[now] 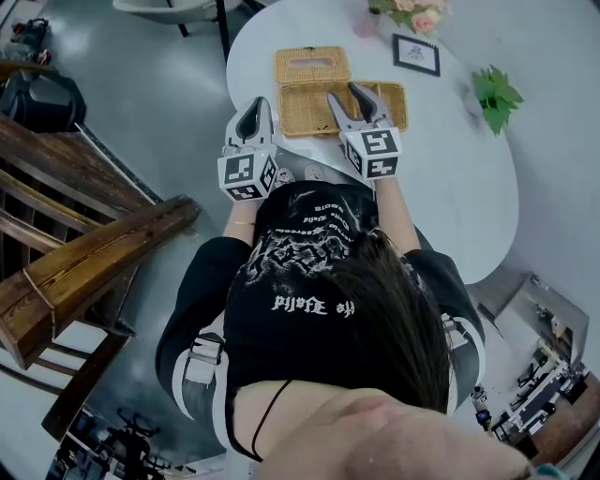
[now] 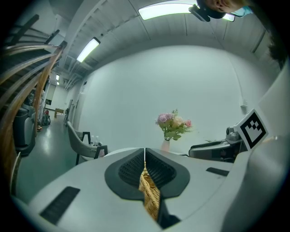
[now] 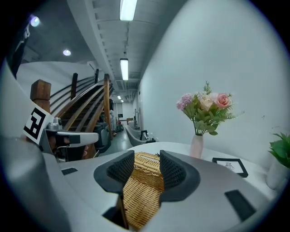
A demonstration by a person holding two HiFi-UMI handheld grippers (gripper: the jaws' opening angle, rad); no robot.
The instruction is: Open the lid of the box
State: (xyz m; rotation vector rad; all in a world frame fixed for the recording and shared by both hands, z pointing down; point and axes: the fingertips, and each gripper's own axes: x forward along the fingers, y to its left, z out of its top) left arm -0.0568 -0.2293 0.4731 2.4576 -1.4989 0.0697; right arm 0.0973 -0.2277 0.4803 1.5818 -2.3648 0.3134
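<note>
1. The white worktop [image 1: 450,187] carries the wicker box [image 1: 305,114].
2. The box stands open, and its lid [image 1: 312,64] lies flat just behind it, at its back edge.
3. The right gripper [image 1: 343,91] hangs over the box with its fingers [image 3: 179,172] apart and wicker showing between them.
4. The left gripper [image 1: 255,101] sits just left of the box. Its fingers [image 2: 129,170] are pressed together, leaving only a slit where wicker shows.
5. Flowers [image 1: 412,14] stand behind the box, to its right.
</note>
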